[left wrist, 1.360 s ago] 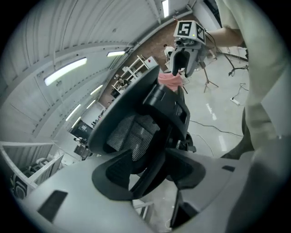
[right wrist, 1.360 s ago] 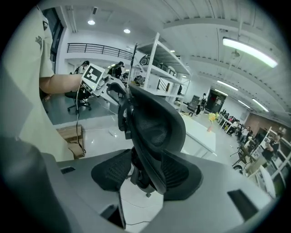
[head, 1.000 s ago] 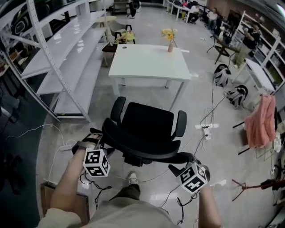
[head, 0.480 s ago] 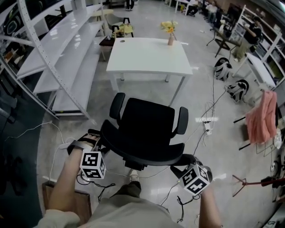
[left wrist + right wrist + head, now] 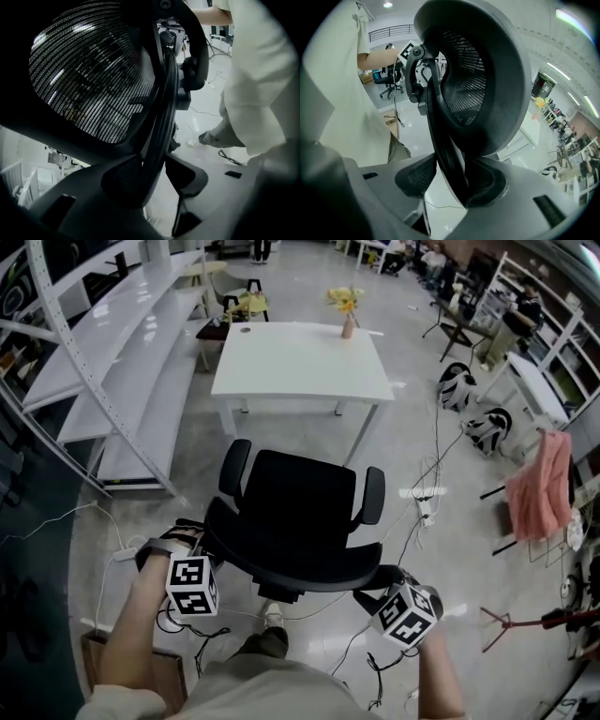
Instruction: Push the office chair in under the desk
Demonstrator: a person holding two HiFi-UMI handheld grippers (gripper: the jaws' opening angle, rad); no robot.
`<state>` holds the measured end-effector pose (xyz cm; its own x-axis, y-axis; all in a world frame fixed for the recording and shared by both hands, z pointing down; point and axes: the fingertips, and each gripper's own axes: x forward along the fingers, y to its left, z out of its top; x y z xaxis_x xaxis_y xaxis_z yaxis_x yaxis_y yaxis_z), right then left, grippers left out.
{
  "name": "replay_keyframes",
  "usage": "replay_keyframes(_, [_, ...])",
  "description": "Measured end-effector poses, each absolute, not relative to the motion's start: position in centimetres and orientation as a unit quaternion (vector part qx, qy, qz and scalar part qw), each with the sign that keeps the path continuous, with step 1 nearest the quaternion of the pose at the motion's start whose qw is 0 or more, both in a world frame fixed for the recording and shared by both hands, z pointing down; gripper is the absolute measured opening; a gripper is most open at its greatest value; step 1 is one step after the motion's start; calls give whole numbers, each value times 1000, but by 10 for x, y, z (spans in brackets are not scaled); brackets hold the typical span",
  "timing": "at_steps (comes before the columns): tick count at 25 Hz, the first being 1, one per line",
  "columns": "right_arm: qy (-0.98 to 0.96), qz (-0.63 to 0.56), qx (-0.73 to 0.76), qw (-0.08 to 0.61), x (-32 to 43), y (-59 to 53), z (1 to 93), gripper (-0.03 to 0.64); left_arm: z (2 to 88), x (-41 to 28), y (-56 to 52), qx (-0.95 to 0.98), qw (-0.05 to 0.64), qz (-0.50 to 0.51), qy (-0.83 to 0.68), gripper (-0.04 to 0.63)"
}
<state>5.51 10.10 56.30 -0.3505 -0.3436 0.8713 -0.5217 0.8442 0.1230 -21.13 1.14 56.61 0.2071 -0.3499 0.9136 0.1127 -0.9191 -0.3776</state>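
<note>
Left hand-held gripper point(image 5: 157, 177) and right hand-held gripper point(image 5: 452, 180) are closing round office chair point(image 5: 305, 498) backrest.

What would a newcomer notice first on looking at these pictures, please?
The black office chair fills the middle of the head view, standing clear of the white desk beyond it, which carries a vase of yellow flowers at its far edge. The left gripper and right gripper sit at either end of the backrest, jaws closing with its rim between them.
</note>
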Motion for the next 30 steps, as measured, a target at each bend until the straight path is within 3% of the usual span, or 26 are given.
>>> replay_keyframes(15, [-816, 75, 247, 517, 76, 14, 565, 179, 567, -192, -68, -767, 156, -617, 81, 167])
replay_keyframes(30, [-812, 106, 241, 521, 79, -46, 566, 181, 564, -190, -130, -781, 179, -589, 100, 179])
